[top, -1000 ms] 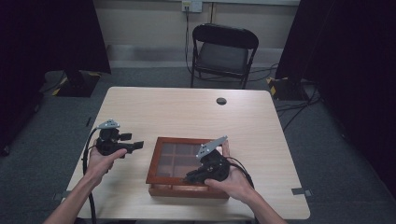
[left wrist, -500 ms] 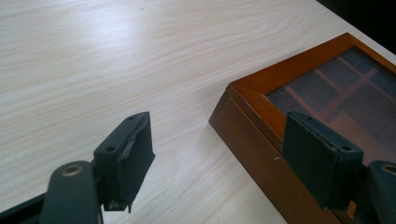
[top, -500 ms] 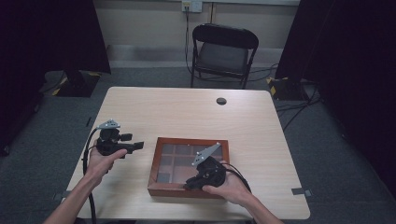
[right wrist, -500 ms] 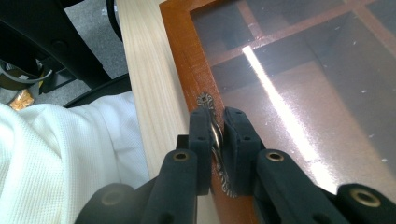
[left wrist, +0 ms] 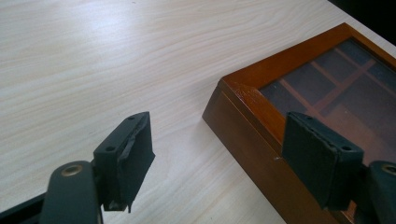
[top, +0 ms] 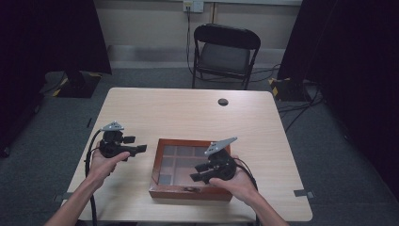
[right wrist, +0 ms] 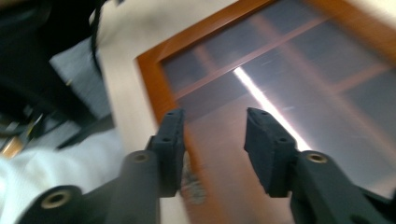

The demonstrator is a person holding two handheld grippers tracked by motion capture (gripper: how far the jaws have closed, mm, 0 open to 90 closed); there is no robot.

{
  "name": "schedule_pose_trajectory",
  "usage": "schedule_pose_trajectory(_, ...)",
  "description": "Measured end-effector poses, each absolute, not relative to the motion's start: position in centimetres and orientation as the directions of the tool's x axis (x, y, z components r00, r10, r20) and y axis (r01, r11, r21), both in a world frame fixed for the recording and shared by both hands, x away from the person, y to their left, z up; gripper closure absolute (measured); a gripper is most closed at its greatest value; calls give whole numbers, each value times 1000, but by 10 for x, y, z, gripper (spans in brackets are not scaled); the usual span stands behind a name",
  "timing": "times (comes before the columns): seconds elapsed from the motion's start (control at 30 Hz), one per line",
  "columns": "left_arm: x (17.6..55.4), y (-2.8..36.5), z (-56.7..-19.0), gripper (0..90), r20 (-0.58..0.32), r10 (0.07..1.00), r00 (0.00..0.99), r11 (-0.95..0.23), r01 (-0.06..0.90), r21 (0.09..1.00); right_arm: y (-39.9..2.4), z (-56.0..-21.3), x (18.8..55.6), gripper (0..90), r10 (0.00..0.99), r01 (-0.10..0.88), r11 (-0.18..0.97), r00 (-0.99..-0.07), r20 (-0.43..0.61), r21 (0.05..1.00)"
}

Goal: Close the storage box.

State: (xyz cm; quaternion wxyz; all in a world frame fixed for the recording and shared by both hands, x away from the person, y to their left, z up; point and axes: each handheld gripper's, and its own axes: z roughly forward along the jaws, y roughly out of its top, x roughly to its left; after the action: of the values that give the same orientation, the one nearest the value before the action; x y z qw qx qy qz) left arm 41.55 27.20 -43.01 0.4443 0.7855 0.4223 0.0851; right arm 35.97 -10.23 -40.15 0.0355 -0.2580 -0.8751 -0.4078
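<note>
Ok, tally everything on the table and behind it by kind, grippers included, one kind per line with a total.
Handheld black two-jaw grippers: 2, left gripper and right gripper
Brown wooden box with a glass lid: 1
Small round black object on the light wooden table: 1
Black folding chair behind the table: 1
Total: 5

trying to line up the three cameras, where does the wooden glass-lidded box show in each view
High view: the wooden box sits at the table's near edge, centre, under the right gripper.
Left gripper view: its corner and side wall fill the right half, beyond the open jaws.
Right gripper view: blurred, its lid spans the upper right, past the open jaws.
Shared landmark: the dividers seen through the glass.
</note>
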Motion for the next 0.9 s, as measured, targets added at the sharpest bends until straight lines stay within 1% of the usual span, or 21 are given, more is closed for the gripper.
schedule_pose_trajectory(0.07, 415, 271, -430, 246, -235, 738, 632, -259, 587, 767, -111, -396, 363, 519, 442, 481, 502, -857, 264, 719)
schedule_pose_trajectory(0.1, 414, 270, -430, 245, -234, 735, 637, -265, 587, 765, -114, -394, 364, 478, 456, 482, 492, -852, 258, 724)
schedule_pose_trajectory(0.13, 413, 269, -430, 244, -234, 732, 640, -268, 586, 764, -119, -391, 365, 433, 487, 497, 470, -835, 255, 730)
schedule_pose_trajectory(0.2, 413, 268, -429, 244, -232, 731, 642, -272, 586, 763, -128, -389, 366, 388, 533, 515, 441, -809, 247, 735)
schedule_pose_trajectory(0.27, 411, 267, -429, 243, -220, 731, 646, -294, 589, 753, -137, -389, 367, 317, 579, 529, 419, -782, 232, 738)
schedule_pose_trajectory(0.33, 409, 268, -430, 241, -187, 741, 644, -324, 588, 741, -149, -391, 369, 275, 621, 558, 399, -748, 233, 727)
schedule_pose_trajectory(0.43, 407, 276, -435, 241, -215, 746, 630, -317, 620, 717, -171, -397, 371, 204, 650, 582, 367, -719, 247, 726)
schedule_pose_trajectory(0.53, 405, 283, -441, 240, -199, 758, 621, -338, 635, 695, -191, -404, 373, 149, 708, 614, 341, -666, 235, 712)
schedule_pose_trajectory(0.63, 403, 291, -447, 237, -193, 766, 613, -346, 646, 680, -211, -410, 376, 148, 763, 646, 293, -602, 235, 705)
schedule_pose_trajectory(0.67, 403, 291, -447, 237, -193, 766, 613, -346, 646, 680, -211, -410, 376, 148, 763, 646, 293, -602, 235, 705)
schedule_pose_trajectory(0.7, 402, 295, -452, 233, -187, 779, 598, -344, 658, 670, -221, -414, 378, 147, 812, 675, 245, -535, 234, 696)
schedule_pose_trajectory(0.83, 404, 296, -461, 231, -195, 784, 589, -350, 680, 645, -235, -427, 385, 148, 855, 720, 186, -454, 251, 669)
schedule_pose_trajectory(0.9, 407, 295, -466, 214, -180, 804, 567, -351, 697, 626, -240, -436, 388, 148, 879, 762, 165, -402, 258, 626)
